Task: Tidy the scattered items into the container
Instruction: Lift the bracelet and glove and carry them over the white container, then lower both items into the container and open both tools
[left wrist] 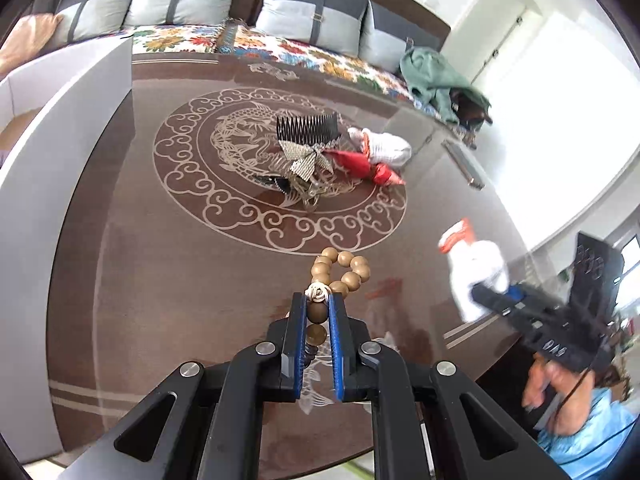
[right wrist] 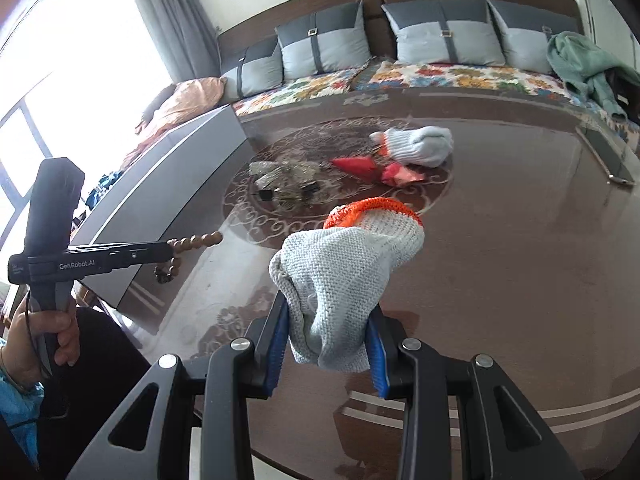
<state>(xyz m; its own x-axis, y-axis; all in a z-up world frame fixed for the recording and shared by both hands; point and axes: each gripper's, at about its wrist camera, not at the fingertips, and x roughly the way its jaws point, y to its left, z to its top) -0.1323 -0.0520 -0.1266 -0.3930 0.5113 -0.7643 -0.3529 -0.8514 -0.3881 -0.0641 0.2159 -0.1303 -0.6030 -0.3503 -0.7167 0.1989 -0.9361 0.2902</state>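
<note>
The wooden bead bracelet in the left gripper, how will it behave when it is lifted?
The bead bracelet is probably floppy: a strung loop, so the free beads should hang and swing. The left gripper pinches one round bead, which might slip. If dropped on the glossy table, its beads could roll.

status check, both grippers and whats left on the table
Left gripper shut on bead bracelet. Right gripper shut on knit glove. Second glove, red wrappers, hair clips left on table. Container path unobstructed.

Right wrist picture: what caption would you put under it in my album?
Right gripper holding a grey knitted glove with an orange cuff above the dark patterned table, jaws shut on it.
</note>
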